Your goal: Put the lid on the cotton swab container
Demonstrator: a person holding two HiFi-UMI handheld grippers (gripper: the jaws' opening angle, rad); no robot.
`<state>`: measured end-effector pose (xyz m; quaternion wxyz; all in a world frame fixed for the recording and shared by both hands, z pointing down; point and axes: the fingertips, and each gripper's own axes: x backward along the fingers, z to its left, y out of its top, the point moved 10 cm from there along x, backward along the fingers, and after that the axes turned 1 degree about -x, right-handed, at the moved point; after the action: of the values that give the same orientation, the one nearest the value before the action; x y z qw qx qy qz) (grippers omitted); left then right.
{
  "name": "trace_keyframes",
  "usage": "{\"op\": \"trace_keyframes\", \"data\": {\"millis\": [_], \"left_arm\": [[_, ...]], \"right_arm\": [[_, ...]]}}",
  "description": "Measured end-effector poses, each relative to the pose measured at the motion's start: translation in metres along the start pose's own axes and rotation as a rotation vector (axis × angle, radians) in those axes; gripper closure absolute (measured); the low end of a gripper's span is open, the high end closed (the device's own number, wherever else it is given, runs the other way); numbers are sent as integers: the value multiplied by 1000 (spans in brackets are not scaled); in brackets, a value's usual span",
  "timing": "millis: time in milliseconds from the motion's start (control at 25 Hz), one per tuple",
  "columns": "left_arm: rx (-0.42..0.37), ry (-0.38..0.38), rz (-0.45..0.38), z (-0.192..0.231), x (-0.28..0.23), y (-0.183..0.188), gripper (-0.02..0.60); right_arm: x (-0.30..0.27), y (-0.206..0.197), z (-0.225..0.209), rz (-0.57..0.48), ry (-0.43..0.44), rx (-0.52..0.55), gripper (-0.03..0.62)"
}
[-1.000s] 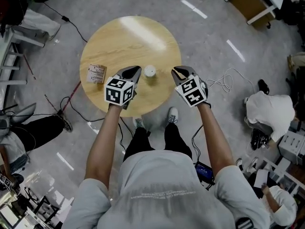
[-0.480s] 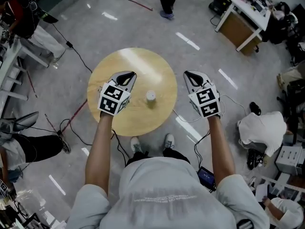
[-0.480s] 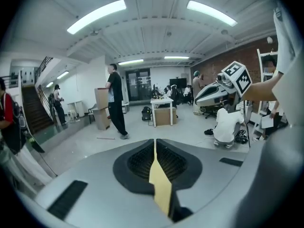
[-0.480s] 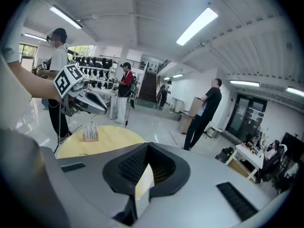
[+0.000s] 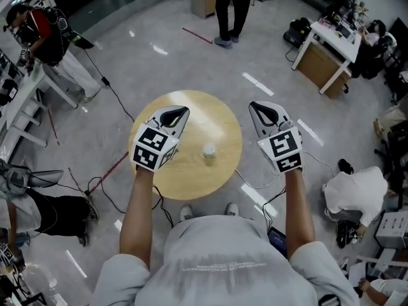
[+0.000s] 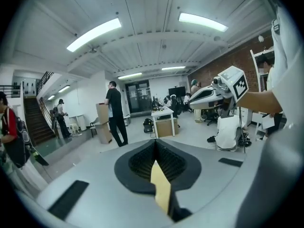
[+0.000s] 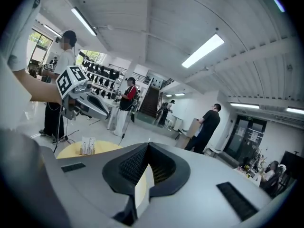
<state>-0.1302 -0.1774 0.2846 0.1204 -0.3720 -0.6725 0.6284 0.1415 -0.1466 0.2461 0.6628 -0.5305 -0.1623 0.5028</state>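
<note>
A small white cotton swab container [image 5: 209,150] stands upright on the round wooden table [image 5: 191,171], right of its middle, and its top looks white and closed. My left gripper [image 5: 182,111] hangs high over the table's left side, its jaws closing together on nothing. Beyond the table's right edge, my right gripper [image 5: 253,104] is held at the same height, shut and empty. Neither touches the container. In the left gripper view the jaws [image 6: 155,141] meet in a line; the right gripper [image 6: 209,92] shows across the room. The right gripper view shows shut jaws [image 7: 148,145] too.
A small printed box [image 7: 87,146] stands on the table's edge [image 7: 107,147], hidden under my left gripper in the head view. A person in black [image 5: 227,8] stands beyond the table. A desk [image 5: 324,53] is at the right, and cables [image 5: 108,171] lie on the floor.
Both grippers have risen and drawn apart, away from the container between them. The small box at the table's left is now covered by the left gripper.
</note>
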Motion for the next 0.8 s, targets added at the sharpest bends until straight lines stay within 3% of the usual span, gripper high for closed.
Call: {"op": "trace_keyframes", "data": {"millis": [280, 520, 800], "left_arm": [[-146, 33, -87, -5, 18, 34, 563], [-190, 73, -154, -3, 33, 51, 563], [-186, 85, -186, -1, 39, 52, 563]], "right_arm": [[12, 30, 4, -75, -16, 37, 566], [26, 46, 10, -117, -55, 73, 566], [26, 55, 14, -136, -68, 93, 566]]}}
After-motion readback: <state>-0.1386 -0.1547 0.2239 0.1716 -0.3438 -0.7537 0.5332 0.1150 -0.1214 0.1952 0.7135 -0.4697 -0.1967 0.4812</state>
